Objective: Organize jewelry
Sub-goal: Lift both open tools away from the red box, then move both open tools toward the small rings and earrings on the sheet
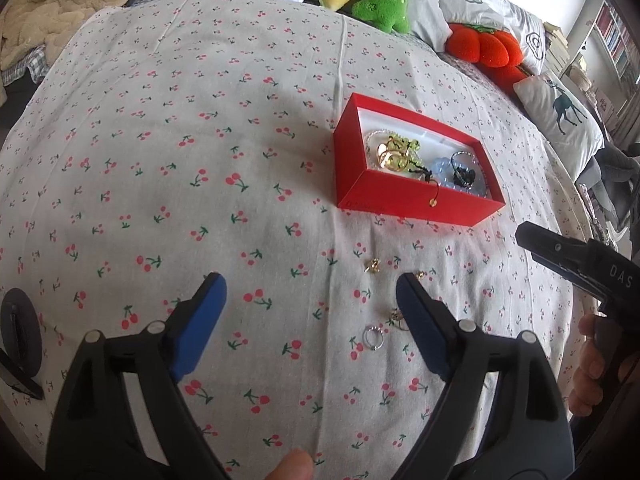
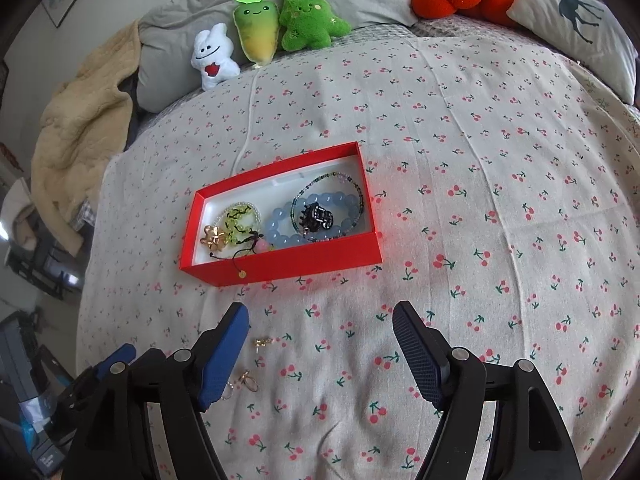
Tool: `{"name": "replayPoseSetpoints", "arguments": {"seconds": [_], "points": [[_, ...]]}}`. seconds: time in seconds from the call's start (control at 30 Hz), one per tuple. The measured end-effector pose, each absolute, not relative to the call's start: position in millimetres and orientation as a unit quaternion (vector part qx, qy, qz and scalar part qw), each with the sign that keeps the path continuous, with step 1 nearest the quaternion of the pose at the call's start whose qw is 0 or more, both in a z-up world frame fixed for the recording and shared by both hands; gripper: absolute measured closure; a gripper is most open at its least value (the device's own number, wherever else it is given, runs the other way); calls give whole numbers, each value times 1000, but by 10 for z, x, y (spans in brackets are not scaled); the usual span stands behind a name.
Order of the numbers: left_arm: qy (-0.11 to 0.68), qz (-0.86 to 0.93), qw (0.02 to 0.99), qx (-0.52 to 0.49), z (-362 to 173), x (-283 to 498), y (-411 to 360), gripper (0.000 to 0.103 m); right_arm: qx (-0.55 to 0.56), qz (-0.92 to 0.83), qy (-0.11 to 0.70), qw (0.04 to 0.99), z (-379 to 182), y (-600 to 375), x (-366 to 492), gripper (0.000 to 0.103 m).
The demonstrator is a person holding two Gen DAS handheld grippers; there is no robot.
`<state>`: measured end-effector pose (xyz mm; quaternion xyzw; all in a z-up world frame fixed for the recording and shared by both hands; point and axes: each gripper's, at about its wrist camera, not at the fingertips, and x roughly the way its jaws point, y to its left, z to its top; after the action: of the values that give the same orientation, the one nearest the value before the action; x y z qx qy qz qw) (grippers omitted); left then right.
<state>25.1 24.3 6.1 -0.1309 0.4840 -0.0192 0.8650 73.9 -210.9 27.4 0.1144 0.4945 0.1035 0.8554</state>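
A red jewelry box (image 1: 404, 200) (image 2: 288, 260) lies open on the cherry-print bed sheet. It holds a blue bead bracelet (image 2: 280, 224), a black hair clip (image 2: 318, 216), a green charm and a gold flower piece (image 2: 214, 236). Loose on the sheet lie a silver ring (image 1: 373, 338), a small gold piece (image 1: 374, 266) (image 2: 262, 342) and gold rings (image 1: 396, 316) (image 2: 248, 380). My left gripper (image 1: 310, 292) is open and empty, the rings beside its right finger. My right gripper (image 2: 320, 324) is open and empty, the rings by its left finger.
Plush toys (image 2: 256, 36) and an orange pumpkin cushion (image 1: 484, 46) line the far edge of the bed. A beige blanket (image 2: 80, 120) is heaped at the left. Pillows (image 1: 560, 112) lie on the right. My right gripper body (image 1: 580, 264) shows in the left wrist view.
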Motion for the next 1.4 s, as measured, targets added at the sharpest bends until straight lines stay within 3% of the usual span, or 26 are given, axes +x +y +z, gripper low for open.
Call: {"name": "replayPoseSetpoints", "arguments": {"seconds": [0.1, 0.3, 1.0, 1.4], "points": [[489, -14, 863, -123, 17, 191, 265, 5, 103, 106, 498, 855, 240, -2098, 673, 25], [491, -3, 866, -96, -27, 86, 299, 1, 79, 106, 504, 853, 138, -2070, 567, 21], [464, -2, 886, -2, -408, -181, 333, 1, -30, 114, 525, 843, -418, -1933, 125, 20], [486, 2, 873, 28, -441, -142, 264, 0, -94, 151, 464, 868, -515, -1488, 44, 18]]}}
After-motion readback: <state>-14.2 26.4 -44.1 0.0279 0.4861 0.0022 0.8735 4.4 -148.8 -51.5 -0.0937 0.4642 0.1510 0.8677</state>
